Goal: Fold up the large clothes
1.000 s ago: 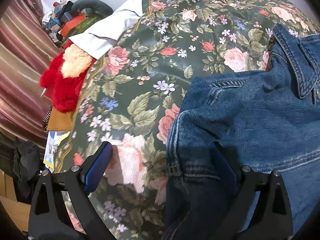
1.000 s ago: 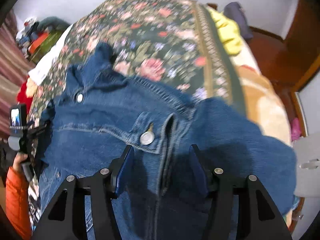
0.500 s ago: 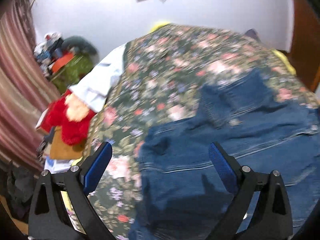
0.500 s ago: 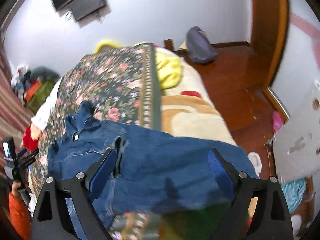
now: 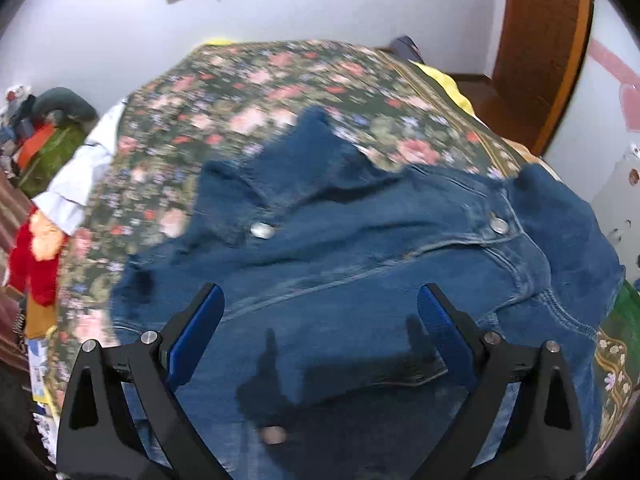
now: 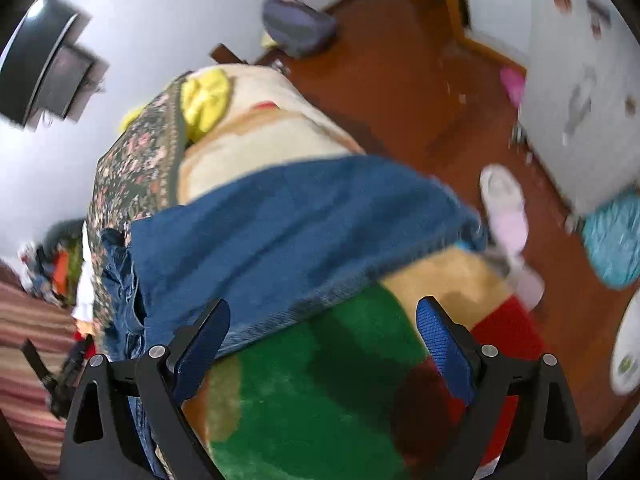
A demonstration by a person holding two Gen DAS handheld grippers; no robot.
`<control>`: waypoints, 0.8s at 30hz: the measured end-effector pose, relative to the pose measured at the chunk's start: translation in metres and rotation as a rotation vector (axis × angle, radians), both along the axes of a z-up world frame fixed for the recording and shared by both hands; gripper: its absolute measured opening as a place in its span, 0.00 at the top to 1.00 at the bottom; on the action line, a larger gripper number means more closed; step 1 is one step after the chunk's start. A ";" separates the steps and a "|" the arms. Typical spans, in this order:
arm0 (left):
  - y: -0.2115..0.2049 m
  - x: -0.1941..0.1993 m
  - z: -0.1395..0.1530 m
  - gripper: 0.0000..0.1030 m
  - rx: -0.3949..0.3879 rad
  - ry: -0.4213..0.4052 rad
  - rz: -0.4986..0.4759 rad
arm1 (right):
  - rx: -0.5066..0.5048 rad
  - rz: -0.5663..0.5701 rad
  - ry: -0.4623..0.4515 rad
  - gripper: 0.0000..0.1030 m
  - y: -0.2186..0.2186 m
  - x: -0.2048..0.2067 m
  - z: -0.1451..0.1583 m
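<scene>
My right gripper (image 6: 322, 342) hangs with jaws spread wide, gripping nothing, above a green and red blanket (image 6: 320, 392). The denim jacket (image 6: 288, 232) lies at twelve o'clock, a white shoe (image 6: 502, 192) at two.

No writing, label, brand, number or sign is legible in either view; the denim jacket (image 5: 360, 264) shows only plain metal buttons, too blurred to tell any stamping; the wall screen (image 6: 48, 68) is dark and blank.
</scene>
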State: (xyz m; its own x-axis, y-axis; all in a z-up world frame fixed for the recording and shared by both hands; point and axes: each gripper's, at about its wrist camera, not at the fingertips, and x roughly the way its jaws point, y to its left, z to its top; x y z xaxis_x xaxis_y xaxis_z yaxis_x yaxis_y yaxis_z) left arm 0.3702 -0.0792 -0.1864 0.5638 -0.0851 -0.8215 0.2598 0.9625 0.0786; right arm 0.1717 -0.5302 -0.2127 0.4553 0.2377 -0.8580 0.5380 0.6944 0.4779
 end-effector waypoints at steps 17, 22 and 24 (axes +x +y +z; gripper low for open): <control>-0.004 0.011 -0.050 0.05 -0.121 0.176 0.071 | 0.067 -0.091 -0.050 0.75 -0.013 0.053 -0.051; 0.010 0.005 -0.041 0.05 -0.159 0.154 0.106 | -0.103 -0.050 -0.115 0.82 0.006 0.062 -0.008; 0.015 0.000 -0.035 0.05 -0.169 0.137 0.109 | -0.128 -0.031 -0.165 0.83 0.013 0.064 0.013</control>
State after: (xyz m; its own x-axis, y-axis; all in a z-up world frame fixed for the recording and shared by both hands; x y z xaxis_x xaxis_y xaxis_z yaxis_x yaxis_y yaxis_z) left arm 0.3705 -0.0644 -0.2215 0.4618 -0.1724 -0.8701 0.1506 0.9819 -0.1147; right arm 0.2362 -0.5168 -0.1994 0.5973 0.1154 -0.7936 0.4817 0.7395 0.4701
